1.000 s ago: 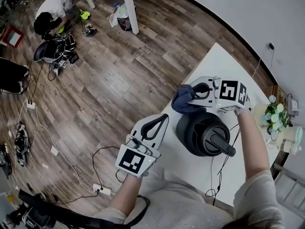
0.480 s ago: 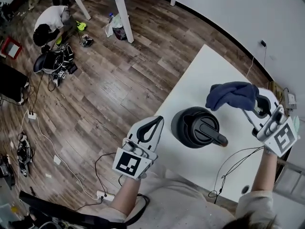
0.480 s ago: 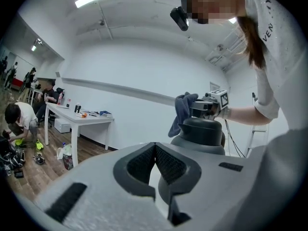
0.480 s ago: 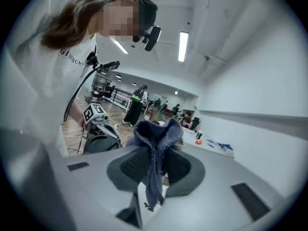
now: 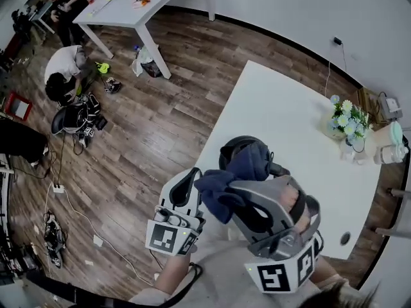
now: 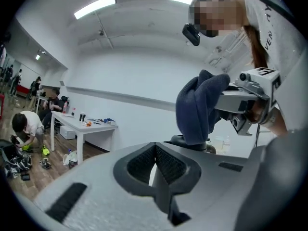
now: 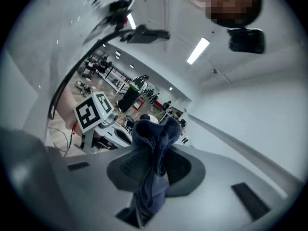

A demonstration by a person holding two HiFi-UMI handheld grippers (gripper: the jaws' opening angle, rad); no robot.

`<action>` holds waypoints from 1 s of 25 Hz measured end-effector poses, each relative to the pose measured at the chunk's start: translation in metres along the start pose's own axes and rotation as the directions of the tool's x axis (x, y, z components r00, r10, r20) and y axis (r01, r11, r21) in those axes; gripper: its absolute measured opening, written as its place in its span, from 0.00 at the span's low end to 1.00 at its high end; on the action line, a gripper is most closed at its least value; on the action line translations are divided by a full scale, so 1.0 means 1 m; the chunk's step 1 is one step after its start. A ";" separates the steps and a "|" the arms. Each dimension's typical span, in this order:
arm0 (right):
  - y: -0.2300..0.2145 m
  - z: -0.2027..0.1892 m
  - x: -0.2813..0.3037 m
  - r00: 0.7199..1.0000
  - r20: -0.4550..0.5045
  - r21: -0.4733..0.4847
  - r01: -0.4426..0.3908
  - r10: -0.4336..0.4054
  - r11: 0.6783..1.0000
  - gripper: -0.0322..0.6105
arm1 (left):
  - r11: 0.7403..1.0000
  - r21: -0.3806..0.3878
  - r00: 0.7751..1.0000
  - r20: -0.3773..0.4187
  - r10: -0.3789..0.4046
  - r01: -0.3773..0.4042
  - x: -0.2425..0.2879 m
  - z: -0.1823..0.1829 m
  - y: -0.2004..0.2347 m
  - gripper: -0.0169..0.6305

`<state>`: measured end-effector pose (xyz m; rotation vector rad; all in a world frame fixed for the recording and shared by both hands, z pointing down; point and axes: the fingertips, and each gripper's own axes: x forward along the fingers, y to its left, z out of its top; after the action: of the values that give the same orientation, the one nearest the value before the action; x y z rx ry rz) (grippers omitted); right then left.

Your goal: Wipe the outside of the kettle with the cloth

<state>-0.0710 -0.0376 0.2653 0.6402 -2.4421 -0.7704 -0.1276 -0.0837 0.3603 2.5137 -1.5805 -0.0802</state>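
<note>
The black kettle (image 5: 234, 149) stands on the white table (image 5: 282, 108) near its front-left edge, mostly hidden behind the cloth. My right gripper (image 5: 232, 186) is close under the head camera, above the kettle's near side, shut on the dark blue cloth (image 5: 226, 179). In the right gripper view the cloth (image 7: 151, 173) bunches up between the jaws. My left gripper (image 5: 190, 176) hangs just left of the kettle, off the table's edge, jaws shut with nothing in them. From the left gripper view the cloth (image 6: 198, 105) hangs just ahead of that gripper (image 6: 155, 147).
A vase of flowers (image 5: 343, 117) and a white appliance (image 5: 392, 147) stand at the table's far right. A second white table (image 5: 131, 2) is at the back. People crouch among bags (image 5: 64, 76) on the wooden floor, where cables (image 5: 61, 197) run.
My right gripper has swung the cloth from the kettle's far right side back toward me, over its near side. The left gripper has stayed beside the kettle. The head view has tilted.
</note>
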 end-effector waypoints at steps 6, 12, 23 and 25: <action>0.050 -0.032 0.025 0.989 -0.139 -0.064 -0.069 0.060 0.996 0.16 | 0.997 -0.002 0.994 -0.086 0.072 -0.073 -0.025 -0.026 0.000 0.04; 0.041 -0.082 -0.016 0.980 -0.194 0.002 -0.034 0.034 0.999 0.16 | 0.998 -0.042 0.995 -0.083 0.049 -0.052 -0.028 -0.033 -0.012 0.04; -0.037 -0.108 -0.083 0.934 -0.220 -0.016 0.285 -0.281 0.958 0.16 | 0.997 -0.064 0.996 -0.076 -0.043 0.038 -0.004 -0.031 -0.036 0.04; -0.062 -0.101 -0.098 0.919 -0.172 0.027 0.363 -0.354 0.931 0.16 | 0.997 -0.068 0.996 -0.079 -0.047 0.042 0.000 -0.032 -0.034 0.04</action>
<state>0.0796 -0.0673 0.2689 1.1514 -2.2293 -0.7505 -0.0929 -0.0655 0.3857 2.4694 -1.4676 -0.0362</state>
